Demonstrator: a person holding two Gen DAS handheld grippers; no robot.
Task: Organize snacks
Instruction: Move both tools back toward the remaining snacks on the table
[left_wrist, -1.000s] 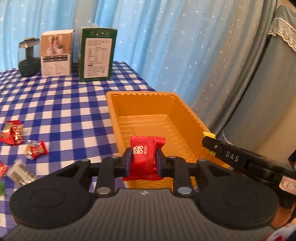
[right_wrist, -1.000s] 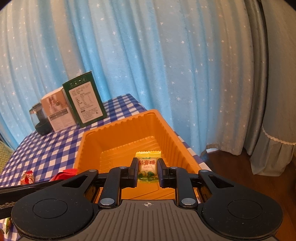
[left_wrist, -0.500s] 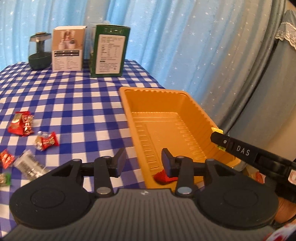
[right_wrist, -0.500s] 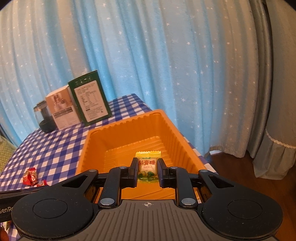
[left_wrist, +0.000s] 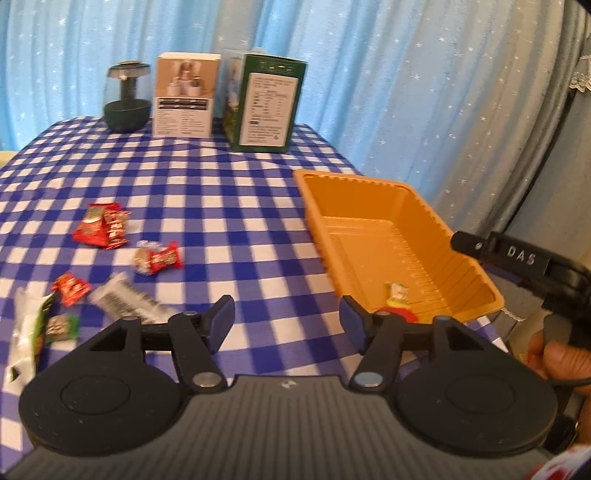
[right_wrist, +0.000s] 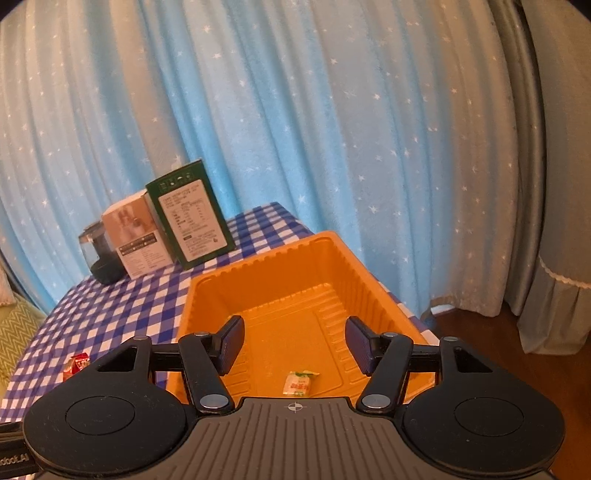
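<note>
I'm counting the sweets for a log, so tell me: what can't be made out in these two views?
- Red sweet in the orange tray: left view, mostly hidden behind the left tongs.
- Same sweet: right view, not visible; the tray's near end lies behind the right tongs.
- Loose sweets on the tablecloth: left view, motion-blurred, labels unreadable.
- White-green packet: left view, cut off by the edge.

The orange tray (right_wrist: 334, 258) looks like thin moulded plastic, ribbed and faintly glossy. A checked cloth (left_wrist: 221, 206) covers the table, soft and matt. The scattered candies (left_wrist: 99, 229) wear shiny crinkled wrappers; the green box (left_wrist: 267, 107) is smooth printed cardboard.
</note>
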